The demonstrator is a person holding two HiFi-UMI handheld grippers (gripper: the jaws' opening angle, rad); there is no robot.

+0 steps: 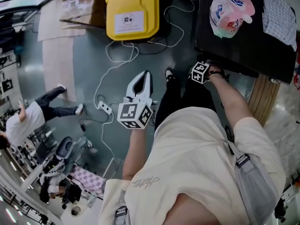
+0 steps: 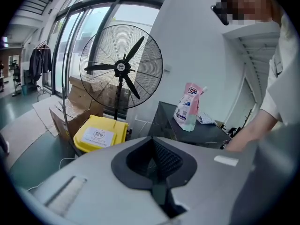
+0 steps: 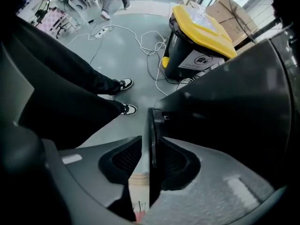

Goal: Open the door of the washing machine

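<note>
The black washing machine [image 1: 243, 41] stands at the upper right of the head view. My right gripper [image 1: 200, 72] points steeply down at its front edge. In the right gripper view the thin black door edge [image 3: 152, 125] stands upright between the jaws of that gripper [image 3: 149, 146]. The right pad lies against it, and a light slit shows beside the left pad. My left gripper [image 1: 144, 76] hangs in the air left of my legs, away from the machine. Its jaws [image 2: 154, 161] are shut with nothing in them.
A pink detergent pouch [image 1: 230, 11] and a checked cloth [image 1: 280, 8] lie on the machine's top. A yellow-lidded bin [image 1: 132, 14] stands on the floor beyond, with cables and a power strip [image 1: 104, 108]. A standing fan [image 2: 123, 67], cardboard boxes [image 2: 79, 102] and another person [image 1: 33, 116] are further off.
</note>
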